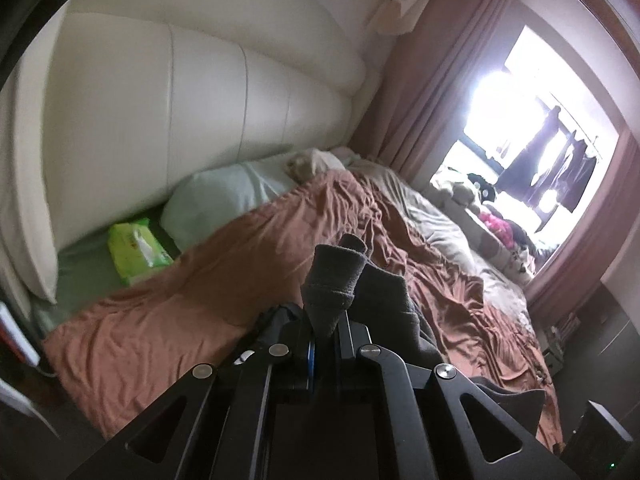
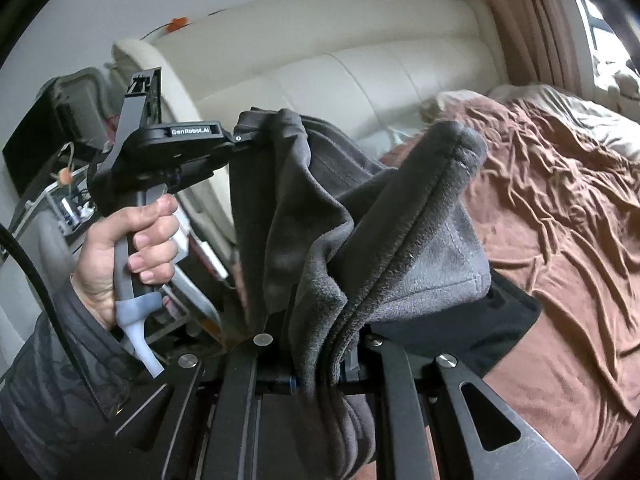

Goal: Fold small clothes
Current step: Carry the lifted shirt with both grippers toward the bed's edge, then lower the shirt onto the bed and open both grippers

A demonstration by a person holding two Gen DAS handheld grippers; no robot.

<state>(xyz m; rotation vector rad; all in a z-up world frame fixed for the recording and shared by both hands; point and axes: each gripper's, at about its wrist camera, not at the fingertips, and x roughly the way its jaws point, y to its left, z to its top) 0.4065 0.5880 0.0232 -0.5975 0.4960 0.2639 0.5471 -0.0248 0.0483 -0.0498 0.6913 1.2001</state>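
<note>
My right tool [image 2: 320, 364] clamped on grey fleece garment [image 2: 400, 240], left tool [image 2: 244, 140] clamped on far edge; garment hangs between them above bed [image 2: 560, 200]. Soft, light, floppy; best held at seamed edges.

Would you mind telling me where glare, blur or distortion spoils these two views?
Left wrist: the window is blown out white and the headboard bows from fisheye. Right wrist: even light, the grey garment fairly sharp, with blur near the hand and the left edge.
</note>
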